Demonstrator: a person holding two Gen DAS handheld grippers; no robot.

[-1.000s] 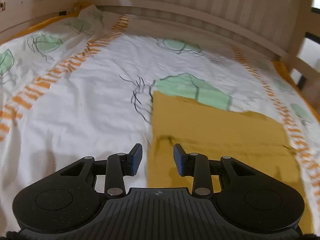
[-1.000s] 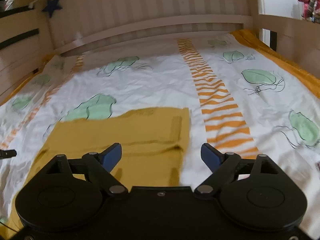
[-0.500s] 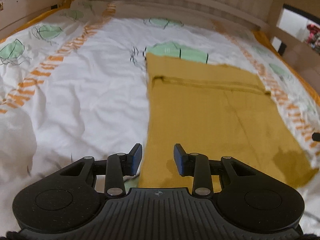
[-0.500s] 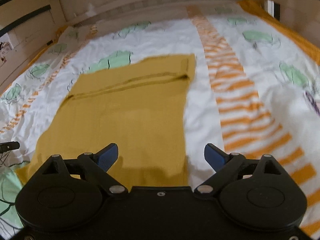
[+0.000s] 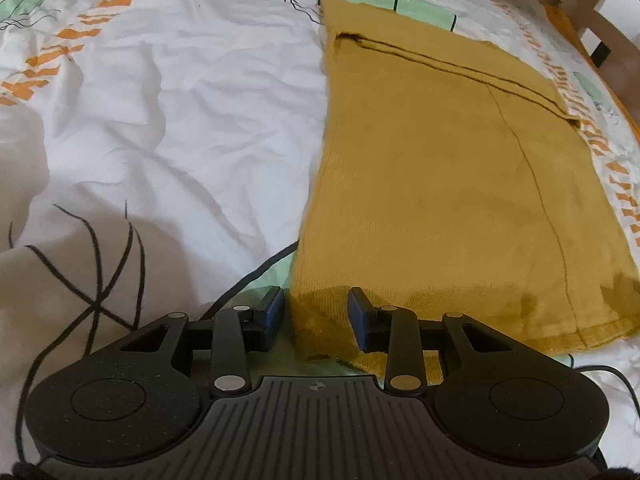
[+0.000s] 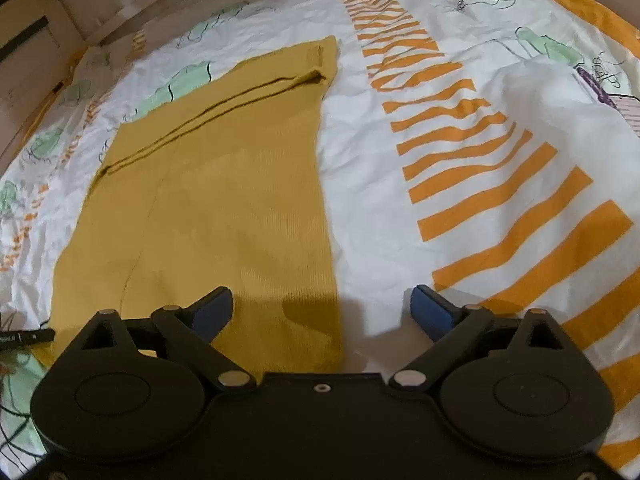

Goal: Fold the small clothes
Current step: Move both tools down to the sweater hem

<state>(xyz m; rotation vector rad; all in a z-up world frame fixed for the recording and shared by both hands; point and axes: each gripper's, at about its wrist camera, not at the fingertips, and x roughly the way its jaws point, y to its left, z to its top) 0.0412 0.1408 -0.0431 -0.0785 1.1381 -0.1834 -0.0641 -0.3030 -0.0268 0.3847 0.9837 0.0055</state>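
Observation:
A mustard-yellow knit garment (image 5: 440, 168) lies flat on the bed, folded lengthwise, with a fold line across its far end. It also shows in the right wrist view (image 6: 224, 208). My left gripper (image 5: 316, 316) is open, low over the garment's near left corner, its jaws straddling that corner's edge. My right gripper (image 6: 322, 312) is wide open, low over the garment's near right corner, with the cloth edge between the jaws. Neither holds anything.
The bedsheet (image 5: 180, 120) is white with green leaf prints and orange stripes (image 6: 500, 184), slightly wrinkled. Wooden bed rails (image 6: 100, 8) run along the far side and the sides. A black cable (image 5: 624, 384) lies near the garment's near edge.
Both grippers have moved back along the garment and dropped towards its near edge, tilting down. The jaws stay at the same opening.

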